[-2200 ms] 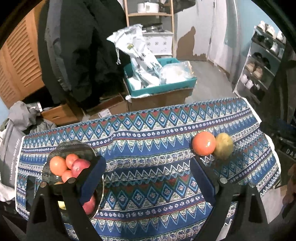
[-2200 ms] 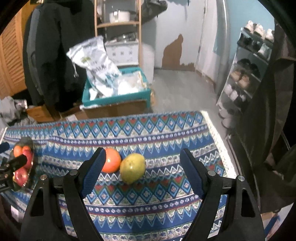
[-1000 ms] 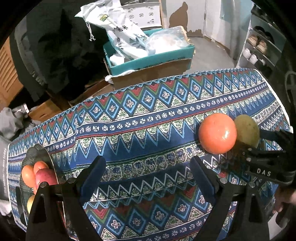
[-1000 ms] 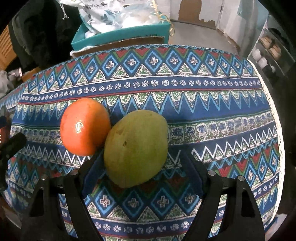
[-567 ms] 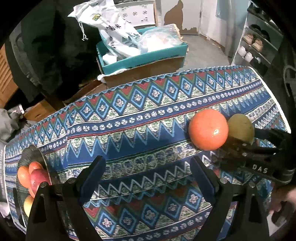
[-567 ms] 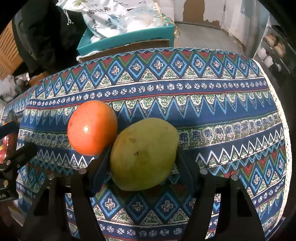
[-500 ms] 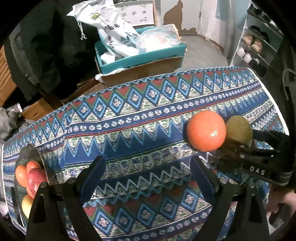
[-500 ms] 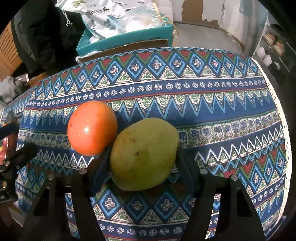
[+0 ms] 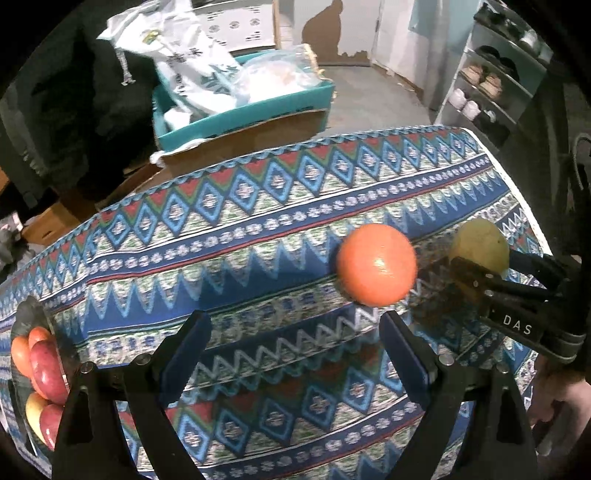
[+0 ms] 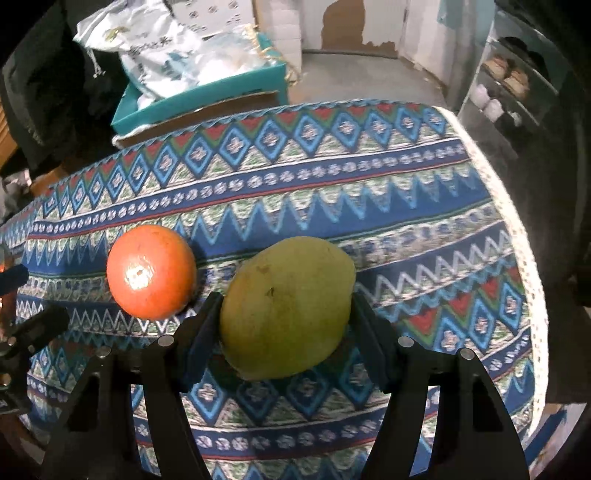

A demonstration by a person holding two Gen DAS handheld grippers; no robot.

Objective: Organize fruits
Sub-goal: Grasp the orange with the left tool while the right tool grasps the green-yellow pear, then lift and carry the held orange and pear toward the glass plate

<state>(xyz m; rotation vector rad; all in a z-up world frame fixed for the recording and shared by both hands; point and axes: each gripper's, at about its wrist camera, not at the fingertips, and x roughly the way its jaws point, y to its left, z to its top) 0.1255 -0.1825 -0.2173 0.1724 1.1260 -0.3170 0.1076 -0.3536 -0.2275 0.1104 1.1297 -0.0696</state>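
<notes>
Right wrist view: mango [image 10: 288, 308] sits between both fingers [image 10: 201, 338], seemingly gripped.

We read scene as lived-in home, likely entry or storage room. Evidence: patterned woven tablecloth [image 9: 258, 229] over table; shoe rack [image 9: 491, 92] with pairs of shoes at right; dark coats [image 9: 66, 110] hanging at left; teal cardboard box [image 9: 258, 110] on floor holding printed sack [image 9: 184, 66] and plastic bag; peeling wall paint [image 10: 354, 22]; bare concrete floor [image 9: 369, 96].
</notes>
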